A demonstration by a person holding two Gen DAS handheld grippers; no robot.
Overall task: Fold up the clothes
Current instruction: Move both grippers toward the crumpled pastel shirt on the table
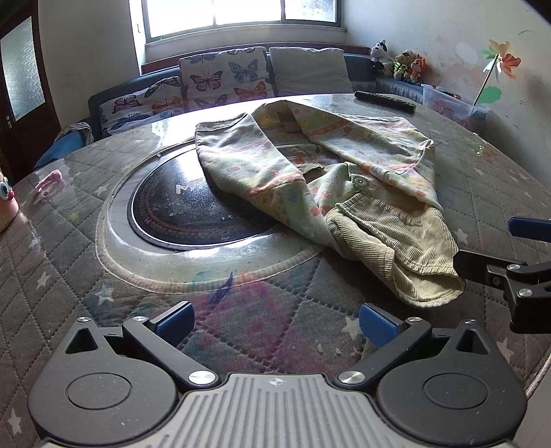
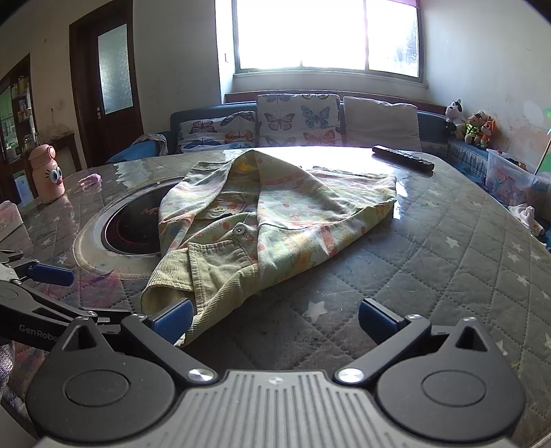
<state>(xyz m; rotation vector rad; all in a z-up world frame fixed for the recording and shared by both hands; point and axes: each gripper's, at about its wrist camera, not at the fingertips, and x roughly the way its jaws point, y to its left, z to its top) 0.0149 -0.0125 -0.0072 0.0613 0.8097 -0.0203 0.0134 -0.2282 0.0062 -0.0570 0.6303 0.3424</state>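
A round table (image 1: 492, 193) covered in a grey quilted, star-printed cloth under clear plastic carries a small pale green child's garment with a faded orange and yellow print (image 1: 310, 165) (image 2: 275, 206). The garment lies crumpled near the middle of the table, partly over a round black glass cooktop (image 1: 179, 210) (image 2: 131, 227) set into the table's centre. Its olive-green corduroy end (image 1: 396, 251) (image 2: 213, 272) points toward the near edge. The left tongs (image 1: 275, 320) hover above the near edge with their blue pads spread wide, holding nothing, and the cloth is well apart from them. The right tongs (image 2: 275, 317) are also spread wide; the left blue pad (image 2: 174, 317) sits at the corduroy hem, though actual contact cannot be told, and the other pad is above bare quilted cover. A black remote control (image 1: 385, 100) (image 2: 403, 158) lies near the far edge. A pink cartoon-eyed bottle (image 2: 46, 175) stands at the left edge. Behind the table stands a sofa with butterfly-print cushions (image 1: 224, 77) (image 2: 296, 119) beneath a bright window (image 1: 241, 13).
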